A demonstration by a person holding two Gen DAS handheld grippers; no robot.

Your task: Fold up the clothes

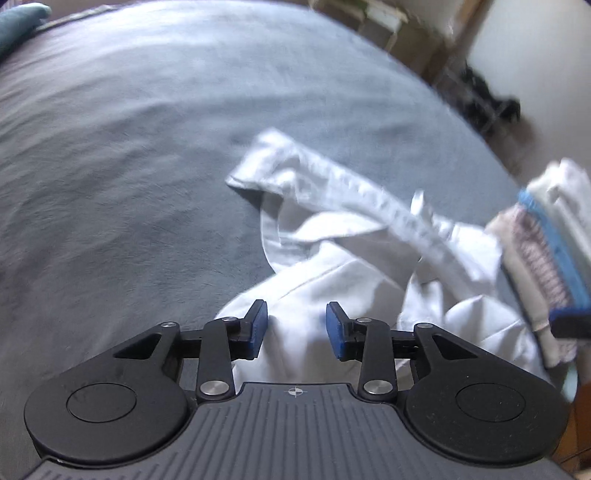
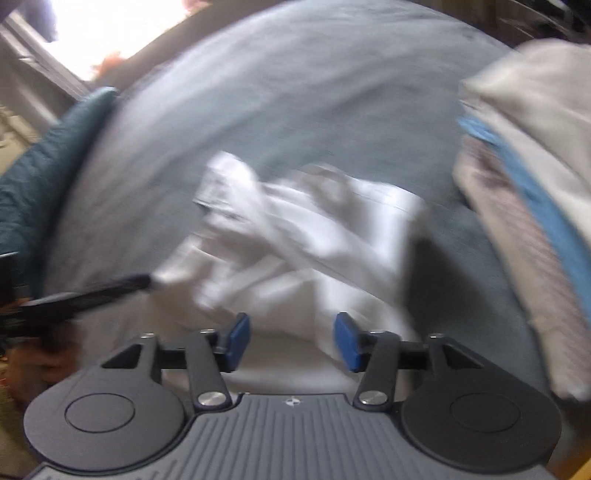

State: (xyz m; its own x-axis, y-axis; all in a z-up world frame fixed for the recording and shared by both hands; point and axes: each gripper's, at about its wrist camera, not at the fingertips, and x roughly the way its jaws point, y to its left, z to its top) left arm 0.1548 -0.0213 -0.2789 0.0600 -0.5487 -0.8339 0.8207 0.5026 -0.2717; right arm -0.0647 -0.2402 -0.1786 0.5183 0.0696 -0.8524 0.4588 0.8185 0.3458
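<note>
The crumpled white cotton shirt [image 1: 332,258] lies near the grey bedspread's [image 1: 129,166] right edge, beside a folded clothes stack [image 1: 546,240]. Left gripper [image 1: 296,328] and right gripper [image 2: 291,341] hover part-open, empty, seemingly to regrasp it.

- A grey-blue bedspread [image 1: 147,155] covers the bed and fills most of both views, lightly creased.
- A dark teal pillow [image 2: 44,173] lies at the bed's left edge in the right wrist view.
- Bright daylight comes through a window [image 2: 110,26] beyond that pillow, overexposed to white.
- A pale wall [image 1: 535,48] stands past the bed's far right side in the left wrist view.
- Below it, a brownish floor [image 1: 517,147] holds a dark, blurred heap [image 1: 487,103] that cannot be made out.
</note>
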